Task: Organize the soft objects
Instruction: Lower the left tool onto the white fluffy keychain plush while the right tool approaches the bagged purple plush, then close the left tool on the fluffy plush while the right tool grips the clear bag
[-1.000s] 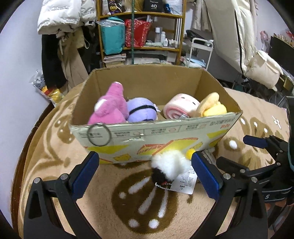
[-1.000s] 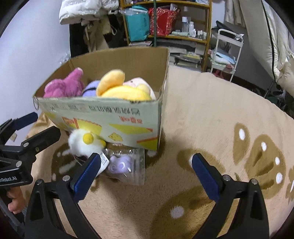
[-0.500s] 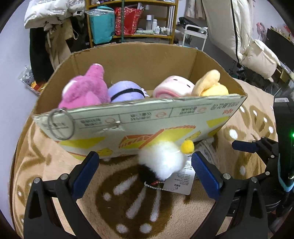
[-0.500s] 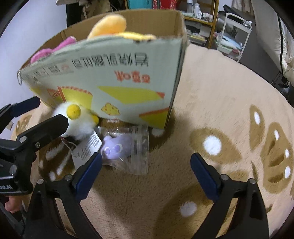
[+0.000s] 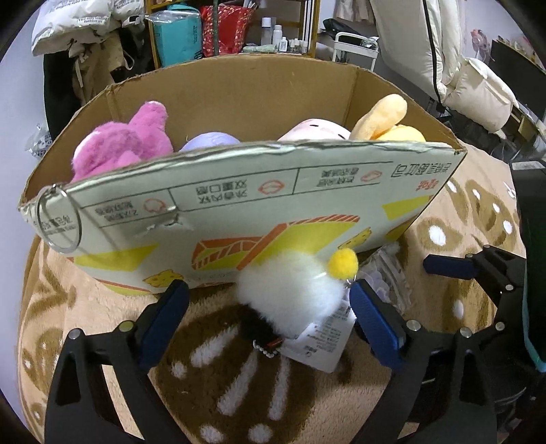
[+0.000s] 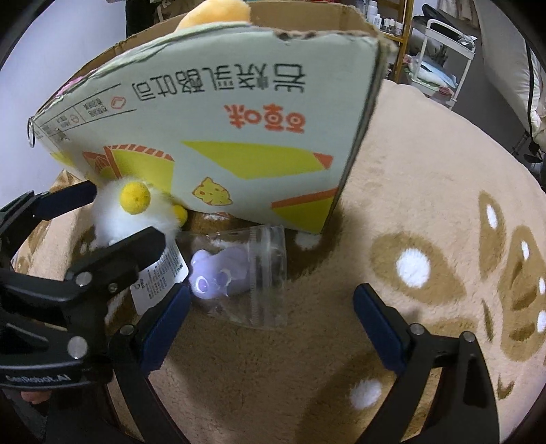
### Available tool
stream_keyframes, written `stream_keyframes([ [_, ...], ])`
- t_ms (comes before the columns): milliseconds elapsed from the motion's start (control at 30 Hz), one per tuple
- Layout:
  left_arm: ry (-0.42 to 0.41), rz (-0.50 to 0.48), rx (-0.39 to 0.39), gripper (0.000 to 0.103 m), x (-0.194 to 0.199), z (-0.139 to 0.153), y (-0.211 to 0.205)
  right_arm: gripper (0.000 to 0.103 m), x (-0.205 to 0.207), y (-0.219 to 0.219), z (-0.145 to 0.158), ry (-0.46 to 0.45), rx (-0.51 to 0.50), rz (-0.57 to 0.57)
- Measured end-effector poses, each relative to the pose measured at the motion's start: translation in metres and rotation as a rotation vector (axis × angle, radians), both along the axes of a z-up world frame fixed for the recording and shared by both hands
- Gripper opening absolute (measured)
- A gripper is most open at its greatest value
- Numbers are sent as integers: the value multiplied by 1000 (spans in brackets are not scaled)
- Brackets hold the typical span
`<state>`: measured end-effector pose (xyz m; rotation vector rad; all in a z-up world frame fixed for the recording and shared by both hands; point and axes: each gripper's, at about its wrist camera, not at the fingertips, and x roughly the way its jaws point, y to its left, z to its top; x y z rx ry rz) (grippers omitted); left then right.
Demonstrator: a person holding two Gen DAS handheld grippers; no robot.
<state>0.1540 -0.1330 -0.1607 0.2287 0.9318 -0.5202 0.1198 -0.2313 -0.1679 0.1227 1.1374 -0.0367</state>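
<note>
A cardboard box (image 5: 239, 211) (image 6: 211, 112) stands on the rug and holds a pink plush (image 5: 126, 143), a purple one (image 5: 208, 140), a pale pink one (image 5: 314, 131) and a yellow one (image 5: 389, 116). A white fluffy plush (image 5: 290, 290) (image 6: 116, 211) with yellow pompoms and a paper tag lies against the box front. My left gripper (image 5: 266, 314) is open, its fingers on either side of it. A small purple toy in a clear bag (image 6: 235, 273) lies beside it. My right gripper (image 6: 273, 321) is open just in front of the bag.
A beige rug with brown paw prints (image 6: 426, 239) covers the surface. A metal ring (image 5: 58, 222) hangs on the box's left corner. Shelves (image 5: 239, 30), a white cart (image 5: 355, 44) and hanging coats stand behind the box.
Both grippers have moved forward and lower toward the box front. The left fingers now flank the white plush, and the right gripper has closed in on the bagged purple toy.
</note>
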Motion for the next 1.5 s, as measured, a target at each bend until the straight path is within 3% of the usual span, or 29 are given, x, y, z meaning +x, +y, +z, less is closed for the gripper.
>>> stream_keyframes([
  [167,49,-19,-8,75,2,-7,-4,101,8,11,-3,0,-12,20],
  [267,109,-15,5,52,9,-13,-4,102,7,17,-5,-1,-17,28],
  [400,131,23,-25,39,15,-12,5,102,7,18,-7,-9,-9,21],
  [733,112,18,-5,36,11,-6,11,103,12,35,-9,-15,-32,15],
  [1300,89,169,7,35,3,11,60,103,8,43,-5,3,-23,-43],
  [1500,96,183,-6,34,5,13,56,103,14,49,-14,5,-31,-73],
])
